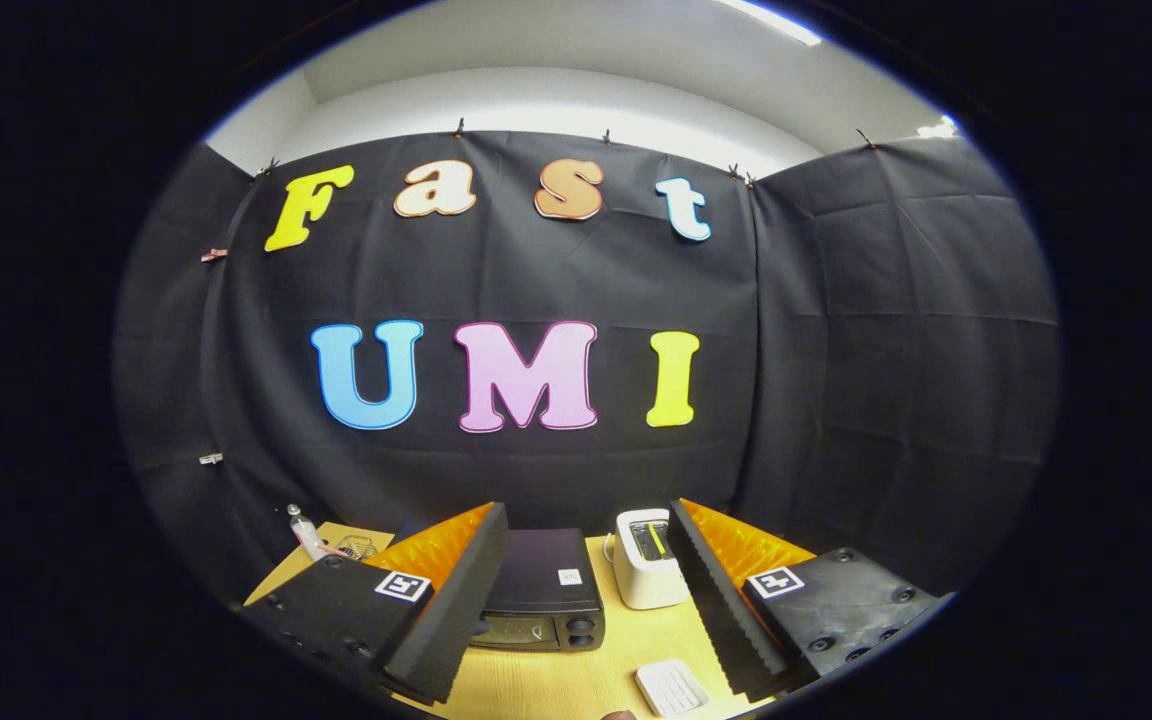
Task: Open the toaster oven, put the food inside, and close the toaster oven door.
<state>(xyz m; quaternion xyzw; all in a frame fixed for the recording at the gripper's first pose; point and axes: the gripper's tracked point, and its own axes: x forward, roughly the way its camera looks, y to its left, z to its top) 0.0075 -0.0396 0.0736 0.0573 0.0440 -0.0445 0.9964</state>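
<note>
Black cloth walls enclose a pale wooden table [576, 680]. The claw [586, 600] is spread wide, ribbed black pads holding nothing. Between its fingers sits the boxy black toaster oven [541, 590], door closed; a white toaster [648, 575] stands beside it.
</note>
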